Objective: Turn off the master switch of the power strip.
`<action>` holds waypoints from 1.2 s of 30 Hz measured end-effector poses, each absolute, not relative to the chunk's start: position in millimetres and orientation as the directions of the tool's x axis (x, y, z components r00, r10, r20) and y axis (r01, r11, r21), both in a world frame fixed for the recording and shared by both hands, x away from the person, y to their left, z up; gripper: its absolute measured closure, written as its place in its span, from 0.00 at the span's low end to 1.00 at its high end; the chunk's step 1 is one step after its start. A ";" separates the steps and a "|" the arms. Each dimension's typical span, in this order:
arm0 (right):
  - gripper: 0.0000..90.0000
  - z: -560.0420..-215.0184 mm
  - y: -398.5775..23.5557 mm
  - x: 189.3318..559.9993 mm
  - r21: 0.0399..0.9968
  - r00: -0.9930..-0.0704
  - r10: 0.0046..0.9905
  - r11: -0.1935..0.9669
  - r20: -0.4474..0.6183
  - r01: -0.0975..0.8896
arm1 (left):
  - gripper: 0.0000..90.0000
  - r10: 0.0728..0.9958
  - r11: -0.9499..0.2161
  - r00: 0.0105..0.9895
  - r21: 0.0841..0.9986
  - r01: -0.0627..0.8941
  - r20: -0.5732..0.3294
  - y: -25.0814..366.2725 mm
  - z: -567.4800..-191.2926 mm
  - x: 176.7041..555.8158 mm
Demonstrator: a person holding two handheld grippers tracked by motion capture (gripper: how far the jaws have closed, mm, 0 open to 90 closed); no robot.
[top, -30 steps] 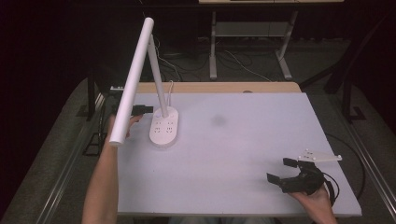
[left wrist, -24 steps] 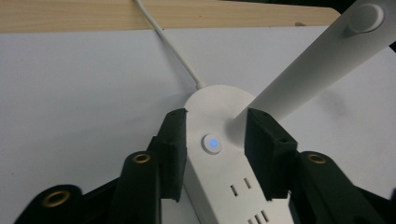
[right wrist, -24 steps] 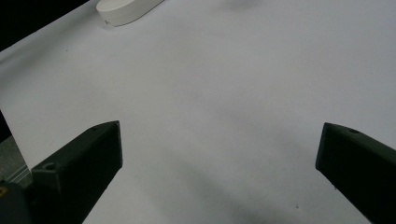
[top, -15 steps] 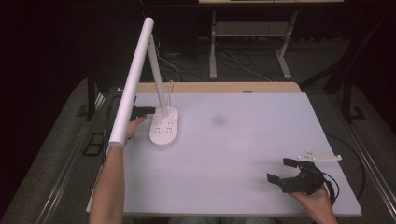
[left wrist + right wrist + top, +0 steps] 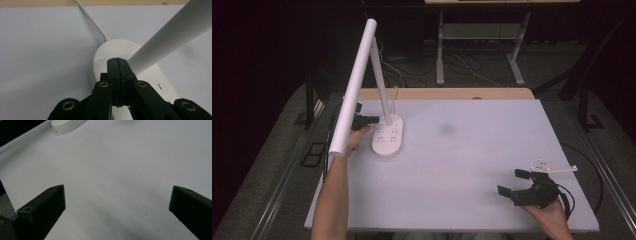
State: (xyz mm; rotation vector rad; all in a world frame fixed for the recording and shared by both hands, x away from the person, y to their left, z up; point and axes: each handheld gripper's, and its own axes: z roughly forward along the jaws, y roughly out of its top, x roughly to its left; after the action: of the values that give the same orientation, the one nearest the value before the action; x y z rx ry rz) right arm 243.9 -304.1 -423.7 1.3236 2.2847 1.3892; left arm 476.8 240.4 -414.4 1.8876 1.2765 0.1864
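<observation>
On the white table (image 5: 472,165), our left gripper (image 5: 117,61), jaws pressed together on nothing, noses the desk lamp's base (image 5: 388,138) beside its upright stem (image 5: 382,90), while our right gripper (image 5: 518,185) waits wide open, well apart.

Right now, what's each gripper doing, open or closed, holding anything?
Left gripper: closed, empty, tips at the lamp base.
Right gripper: open, empty, above the table.

White desk lamp (image 5: 387,140), cord (image 5: 91,21) trailing, on white table (image 5: 472,165); carpet floor (image 5: 277,165).
</observation>
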 end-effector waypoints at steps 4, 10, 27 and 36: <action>0.00 -424.0 -304.2 244.2 0.779 -0.597 0.748 0.178 0.290 0.601 | 0.99 0.823 -0.157 0.483 0.697 0.700 -0.300 236.8 -416.9 477.0; 0.00 -424.0 -303.8 244.1 0.778 -0.598 0.747 0.179 0.290 0.602 | 1.00 0.826 -0.167 0.484 0.694 0.700 -0.289 233.1 -418.6 477.5; 0.00 -423.6 -301.2 243.2 0.781 -0.616 0.736 0.199 0.280 0.593 | 1.00 0.844 -0.129 0.430 0.656 0.743 -0.321 228.4 -421.8 480.8; 0.00 -422.8 -300.7 241.7 0.786 -0.620 0.734 0.197 0.278 0.585 | 1.00 0.856 -0.111 0.401 0.640 0.760 -0.328 226.0 -420.6 481.7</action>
State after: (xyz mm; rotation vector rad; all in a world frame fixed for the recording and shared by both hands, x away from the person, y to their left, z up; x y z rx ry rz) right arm 241.7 -300.7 -422.8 1.2822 2.3026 1.3959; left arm 481.7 226.0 -420.6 1.8916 1.3853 0.1570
